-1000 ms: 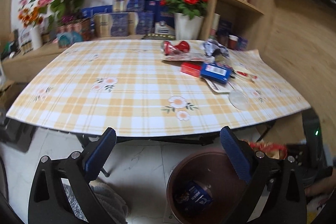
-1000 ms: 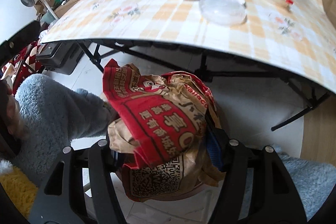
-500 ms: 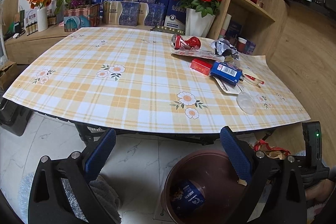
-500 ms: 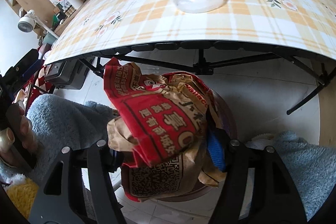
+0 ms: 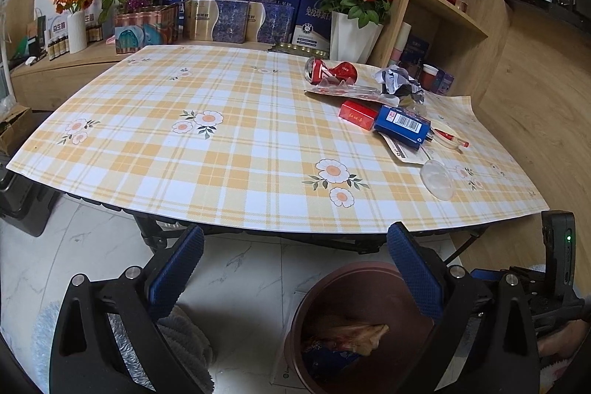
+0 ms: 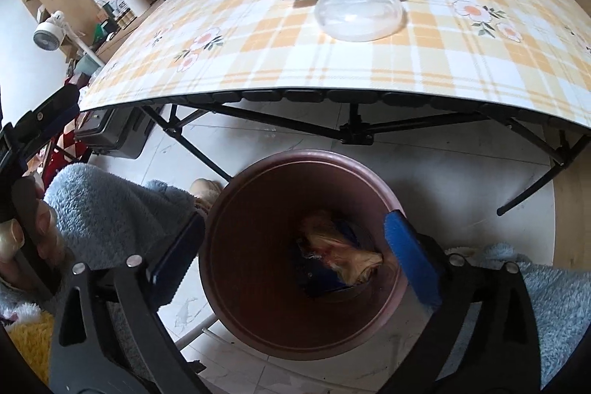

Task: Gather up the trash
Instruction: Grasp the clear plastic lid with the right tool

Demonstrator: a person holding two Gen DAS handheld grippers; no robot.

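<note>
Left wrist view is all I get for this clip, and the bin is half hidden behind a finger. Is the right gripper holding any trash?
Observer: No. The right gripper is open and empty, directly above the brown bin.
Operator: Anything beside the bin that I can't see?
Observer: A beige slipper sits against its left rim.
Operator: What is the clear thing near the table edge?
Observer: A clear domed lid, rim down on the table, closer to the edge than the other trash.
</note>
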